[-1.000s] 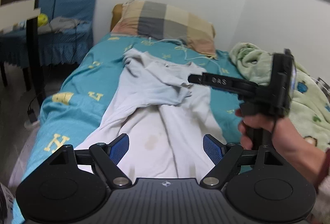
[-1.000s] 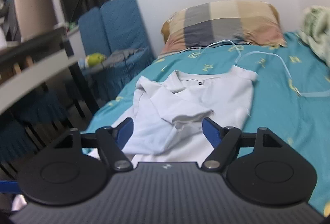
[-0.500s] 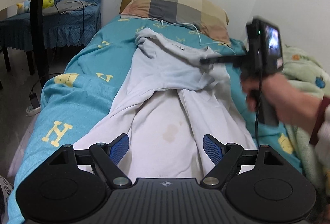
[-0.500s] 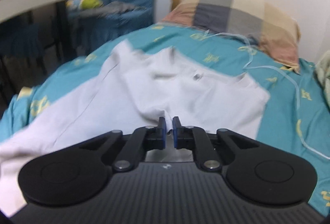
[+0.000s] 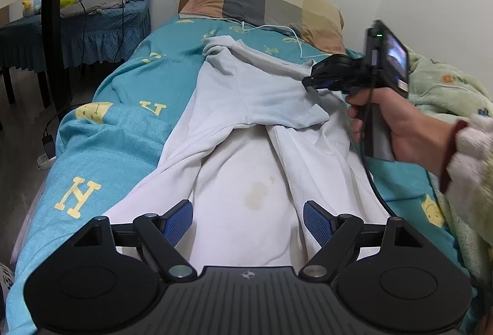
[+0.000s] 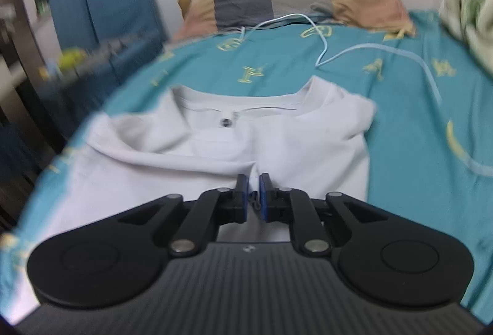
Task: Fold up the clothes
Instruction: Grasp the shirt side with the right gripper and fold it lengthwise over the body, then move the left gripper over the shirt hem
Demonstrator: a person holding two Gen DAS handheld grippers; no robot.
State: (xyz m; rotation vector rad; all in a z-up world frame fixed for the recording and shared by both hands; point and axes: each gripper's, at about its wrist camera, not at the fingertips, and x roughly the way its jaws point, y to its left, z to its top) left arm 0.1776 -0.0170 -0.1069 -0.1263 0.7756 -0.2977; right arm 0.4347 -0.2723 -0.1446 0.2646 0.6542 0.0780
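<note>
- While spread wide apart, left tongs (image 5: 248, 219) hovering just above the lower part of the white shirt (image 5: 246, 181), blue pads (image 5: 178, 219) clear of the cloth on either side.
- Between those pads, a faint yellowish stain (image 5: 257, 196) on the fabric.
- Stretched lengthwise ahead of the left tongs on the bed (image 5: 101, 144), the shirt with both side edges rolled inward and its upper part folded down over the middle.
- Ahead and to the right of the left tongs, right tongs (image 5: 309, 82) gripped by a hand (image 5: 391, 125), tips meeting the folded edge of the shirt.
- Seen from the right wrist, right tongs (image 6: 254, 196) nearly closed, pinching a fold of white cloth between the pads.
- Just beyond that pinch, the collar (image 6: 243, 104) with one dark button (image 6: 226, 121).
- Further ahead, a white cable (image 6: 320, 39) trailing over the teal sheet.
- To the far right of both tongs, a green blanket (image 5: 443, 94) bunched up.
- At the head of the bed, a checked pillow (image 5: 265, 2) against the wall.
- Far left of the left tongs, a blue covered chair (image 5: 77, 33).
</note>
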